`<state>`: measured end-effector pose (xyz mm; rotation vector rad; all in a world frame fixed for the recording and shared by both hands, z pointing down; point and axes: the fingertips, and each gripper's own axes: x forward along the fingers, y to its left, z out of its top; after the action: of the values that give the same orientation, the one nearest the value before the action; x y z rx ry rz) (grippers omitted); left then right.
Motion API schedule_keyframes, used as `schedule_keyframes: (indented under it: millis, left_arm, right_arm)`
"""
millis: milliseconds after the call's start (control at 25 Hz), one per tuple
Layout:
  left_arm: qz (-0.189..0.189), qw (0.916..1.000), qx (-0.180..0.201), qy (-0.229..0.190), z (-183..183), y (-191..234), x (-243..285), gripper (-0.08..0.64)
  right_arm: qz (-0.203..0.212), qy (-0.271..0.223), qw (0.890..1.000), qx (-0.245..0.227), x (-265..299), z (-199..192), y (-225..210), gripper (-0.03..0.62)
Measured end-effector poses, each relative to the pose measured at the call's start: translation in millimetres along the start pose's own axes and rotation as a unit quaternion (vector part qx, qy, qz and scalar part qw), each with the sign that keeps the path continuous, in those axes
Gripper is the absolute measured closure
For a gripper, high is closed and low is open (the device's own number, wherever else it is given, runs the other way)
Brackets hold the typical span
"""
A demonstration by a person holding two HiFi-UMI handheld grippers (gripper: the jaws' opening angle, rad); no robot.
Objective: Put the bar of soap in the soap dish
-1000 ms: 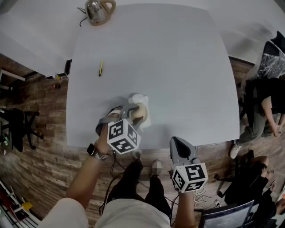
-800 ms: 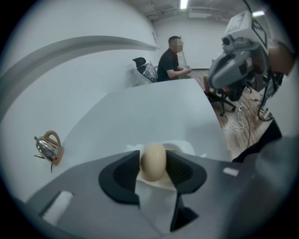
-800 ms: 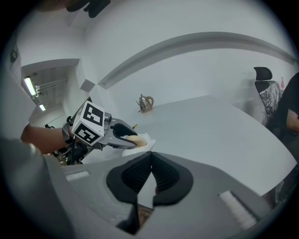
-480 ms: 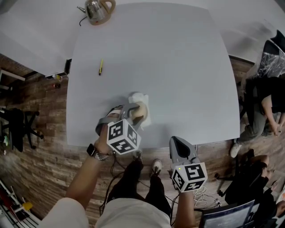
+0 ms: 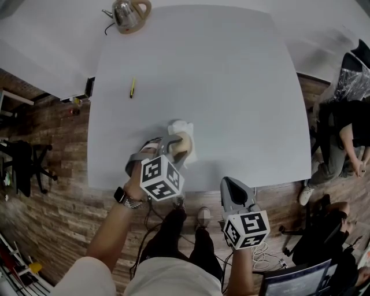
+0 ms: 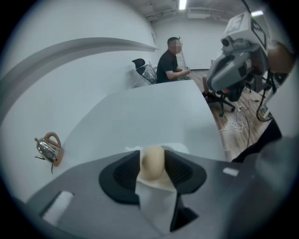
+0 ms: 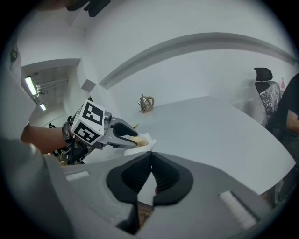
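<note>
Lying well off to the left, the pen (image 5: 131,88) and kettle (image 5: 128,14) are clear of the work, and no trouble is expected from them. Nearer the middle, the soap (image 6: 153,162) is clamped between the jaws of the left gripper (image 5: 175,145) and is held over the white dish (image 5: 181,128), close to the front edge of the tabletop (image 5: 231,87). Whether the bar already rests in the dish cannot be told (in the right gripper view it looks low, at or just above the rim).

Several slips can be foreseen. The bar is rounded and probably slick, so it could be squeezed out sideways if the grip is tightened. If it is let go too high, it could bounce or skid out of the dish. The dish looks light and could be nudged or tipped by the jaw tips, and with the edge so near it might be pushed off. The soap might also cling to one pad and be dragged out as the jaws are drawn back.

At the right, the right gripper (image 5: 234,193) is held off the tabletop with its jaws together on nothing, so the dish is not steadied.
</note>
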<state>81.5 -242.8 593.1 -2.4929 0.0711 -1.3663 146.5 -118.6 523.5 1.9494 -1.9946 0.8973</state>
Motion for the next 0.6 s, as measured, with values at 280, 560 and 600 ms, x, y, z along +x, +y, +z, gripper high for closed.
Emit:
schedule_keyframes:
  millis: [280,560,600]
  left_arm:
    - [0.001,1.0000,-0.002,-0.001,0.8,1.0,-1.9,0.382]
    - [-0.004,1.0000,-0.007,-0.003,1.0,-1.7,-5.0,0.385]
    - [-0.006,0.9999,-0.009,-0.004,1.4,-2.2,-5.2,0.385]
  right_arm:
    - [-0.002,0.000,1.000,0.000,-2.1,2.0,0.2,0.589]
    - [-0.004,-0.002,1.000,0.000,-5.3,1.2,1.5,0.589]
    - [-0.004,-0.002,1.000,0.000,-5.6,1.2,1.6,0.589]
